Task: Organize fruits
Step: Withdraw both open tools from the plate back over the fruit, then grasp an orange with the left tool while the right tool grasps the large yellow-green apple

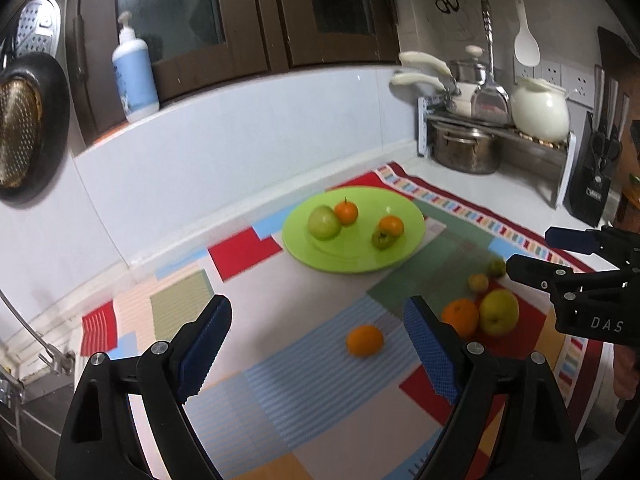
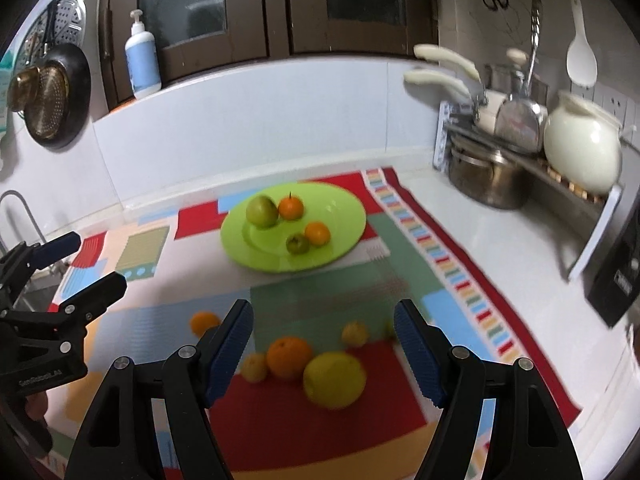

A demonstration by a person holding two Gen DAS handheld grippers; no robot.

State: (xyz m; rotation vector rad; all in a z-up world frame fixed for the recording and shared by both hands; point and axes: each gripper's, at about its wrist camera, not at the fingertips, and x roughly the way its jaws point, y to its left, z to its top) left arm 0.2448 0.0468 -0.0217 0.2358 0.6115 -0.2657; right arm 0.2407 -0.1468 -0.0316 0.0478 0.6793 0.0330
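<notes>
A green plate (image 1: pixel 404 216) (image 2: pixel 344 208) on a patchwork mat holds a green apple (image 1: pixel 323 222) (image 2: pixel 261 211), two oranges (image 1: pixel 346 211) (image 1: pixel 391 225) and a small green fruit (image 1: pixel 382 239). Loose on the mat lie an orange (image 1: pixel 364 340) (image 2: pixel 203 322), a larger orange (image 1: pixel 461 316) (image 2: pixel 289 356), a yellow-green apple (image 1: pixel 499 312) (image 2: pixel 334 380) and several small yellow fruits (image 1: pixel 478 282) (image 2: pixel 354 334). My left gripper (image 1: pixel 318 320) is open and empty above the lone orange. My right gripper (image 2: pixel 323 324) is open and empty over the fruit cluster; it also shows in the left wrist view (image 1: pixel 528 252).
The patchwork mat (image 1: pixel 280 400) (image 2: pixel 320 432) covers a white counter. A rack with pots (image 1: pixel 464 148) (image 2: pixel 488 176) and a white jar (image 1: pixel 540 108) (image 2: pixel 582 144) stands at the back right, with a knife block (image 1: pixel 592 176). A soap bottle (image 1: pixel 134 76) sits on the sill. A sink lies left.
</notes>
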